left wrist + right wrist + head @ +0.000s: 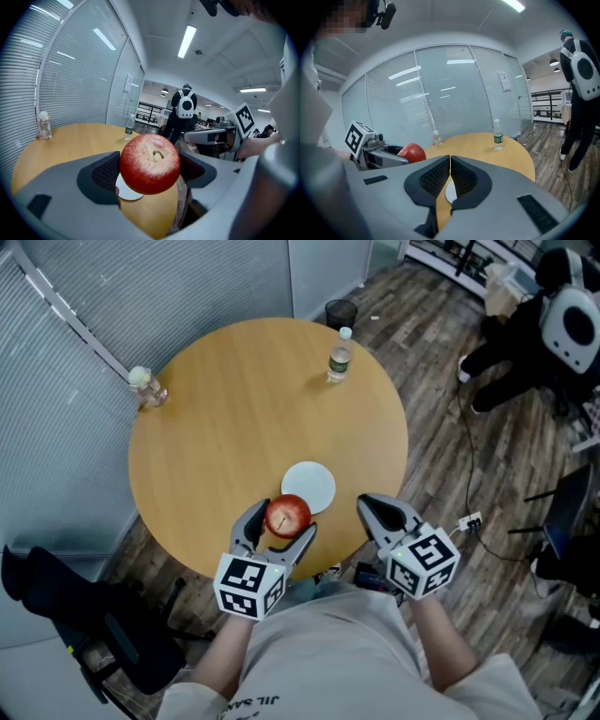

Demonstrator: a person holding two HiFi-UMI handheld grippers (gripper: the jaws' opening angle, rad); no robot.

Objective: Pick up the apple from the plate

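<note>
the left gripper [281, 522] has its jaws clenched on a red apple [288, 515], 1 pad pressed to each side of the fruit, stem up. the apple hangs in the air over the near edge of the round wooden bench [234, 409], clear of the small white plate [314, 486]. the plate lies bare on the bench just beyond and to the right of the apple. in the left gripper view the apple [150, 163] fills the gap between the dark ribbed pads [105, 172], and a part of the plate [129, 193] shows beneath it. the right gripper [371, 504] hovers beside the near-right edge of the bench, apart from the apple and the plate. its jaws are pressed together with nothing between them, and its own view shows the 2 pads [438, 178] meeting in a thin seam. a clear water bottle with a green label [339, 355] stands upright near the far-right edge of the bench, and a smaller clear bottle [147, 387] stands at the left edge. on the wood floor past the far edge stands a dark bin [341, 312].
</note>
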